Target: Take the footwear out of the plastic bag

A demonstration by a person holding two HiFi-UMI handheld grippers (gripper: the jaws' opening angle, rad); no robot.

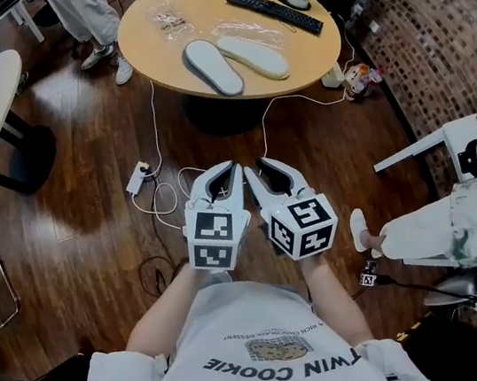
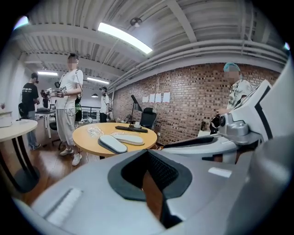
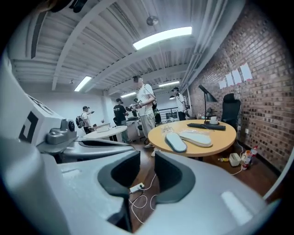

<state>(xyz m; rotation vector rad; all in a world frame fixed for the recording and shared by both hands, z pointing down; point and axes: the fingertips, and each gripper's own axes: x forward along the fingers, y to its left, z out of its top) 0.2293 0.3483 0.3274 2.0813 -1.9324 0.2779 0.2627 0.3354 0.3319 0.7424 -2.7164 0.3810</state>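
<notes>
Left gripper view: left gripper (image 2: 147, 153) has its jaws closed tip to tip with nothing in them. Right gripper (image 3: 147, 158) jaws are partly apart; only dark wooden floor (image 3: 151, 183) and a white cable (image 3: 143, 201) show through the gap, so it's empty too. Both sit close to the person's chest, well apart from the round tan wooden table (image 1: 155, 59).

Footwear: a grey-edged white flat slipper (image 1: 213, 66) and a cream flat slipper (image 1: 251, 56) lie side by side toward the table's near edge. The clear plastic bag (image 1: 240, 29) lies just behind the cream one; can't tell if they touch. A smaller crumpled clear wrapper (image 1: 168, 18) is near the far left edge, and a black keyboard (image 1: 275, 11) runs along the far right edge.

My read: both slippers look out of the bag, so the task looks done. One doubt: the cream slipper's far end may still sit in the bag mouth, too small to tell.
</notes>
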